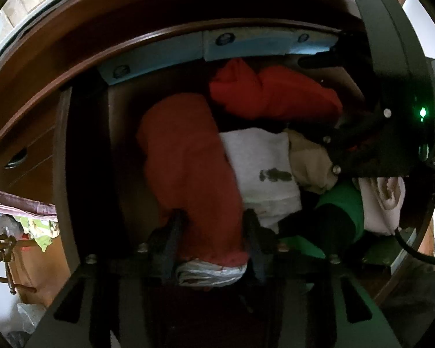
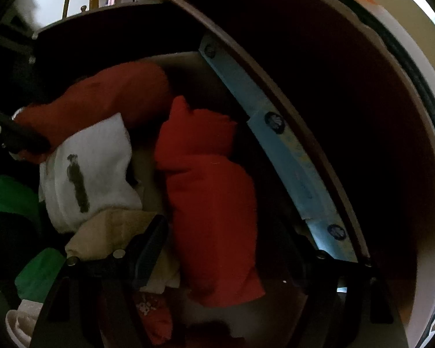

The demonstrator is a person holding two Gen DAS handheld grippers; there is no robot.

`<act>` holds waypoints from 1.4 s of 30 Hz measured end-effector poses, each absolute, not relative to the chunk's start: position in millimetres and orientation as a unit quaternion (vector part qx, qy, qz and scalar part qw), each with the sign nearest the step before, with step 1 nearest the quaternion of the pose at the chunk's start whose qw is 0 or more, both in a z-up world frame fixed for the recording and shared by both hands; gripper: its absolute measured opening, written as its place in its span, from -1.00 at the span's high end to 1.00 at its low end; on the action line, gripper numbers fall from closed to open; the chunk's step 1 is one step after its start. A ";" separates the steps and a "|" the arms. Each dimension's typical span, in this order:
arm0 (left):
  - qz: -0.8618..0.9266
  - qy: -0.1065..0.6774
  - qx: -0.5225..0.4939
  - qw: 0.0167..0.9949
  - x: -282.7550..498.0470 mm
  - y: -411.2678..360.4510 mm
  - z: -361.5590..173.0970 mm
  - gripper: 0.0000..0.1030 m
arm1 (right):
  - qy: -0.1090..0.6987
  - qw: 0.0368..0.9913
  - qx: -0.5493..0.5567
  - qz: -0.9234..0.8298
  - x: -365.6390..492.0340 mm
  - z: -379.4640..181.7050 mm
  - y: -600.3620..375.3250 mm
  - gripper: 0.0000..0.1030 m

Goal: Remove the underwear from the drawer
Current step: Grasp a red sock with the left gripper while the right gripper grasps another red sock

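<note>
Underwear [image 1: 188, 156] between left tongs [image 1: 211, 232], drawer [image 1: 81, 150] crowded

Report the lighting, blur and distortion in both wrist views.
Left wrist: fisheye bends the drawer rim; interior dim, window glare top left, orange-red roll slightly soft. Right wrist: darker, heavy shadow on the right, red garment mildly blurred.

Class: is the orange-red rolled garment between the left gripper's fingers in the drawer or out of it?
In. The orange-red roll lies on the drawer floor beside the white garment.
</note>
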State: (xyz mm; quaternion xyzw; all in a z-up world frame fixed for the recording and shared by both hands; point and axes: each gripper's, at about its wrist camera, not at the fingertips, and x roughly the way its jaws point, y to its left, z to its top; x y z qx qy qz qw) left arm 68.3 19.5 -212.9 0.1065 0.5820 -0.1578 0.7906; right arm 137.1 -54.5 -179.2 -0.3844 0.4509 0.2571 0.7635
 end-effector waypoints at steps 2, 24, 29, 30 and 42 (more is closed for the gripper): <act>-0.158 0.589 0.111 0.785 70.4 17.6 -214.6 0.04 | 0.451 0.763 -0.386 0.257 134.1 -177.7 -58.7 -0.47; -0.166 0.568 0.122 0.797 76.1 13.0 -212.0 0.63 | 0.479 0.770 -0.311 0.282 123.8 -174.3 -57.1 0.14; -0.164 0.550 0.119 0.810 73.8 14.3 -204.5 0.64 | 0.472 0.777 -0.311 0.279 106.4 -166.2 -61.8 0.15; -0.163 0.546 0.117 0.813 74.0 14.7 -203.1 0.64 | 0.471 0.778 -0.309 0.277 101.7 -163.1 -63.6 0.15; -0.159 0.504 0.102 0.843 65.5 15.6 -184.4 0.66 | 0.460 0.793 -0.288 0.277 65.5 -113.3 -91.5 0.15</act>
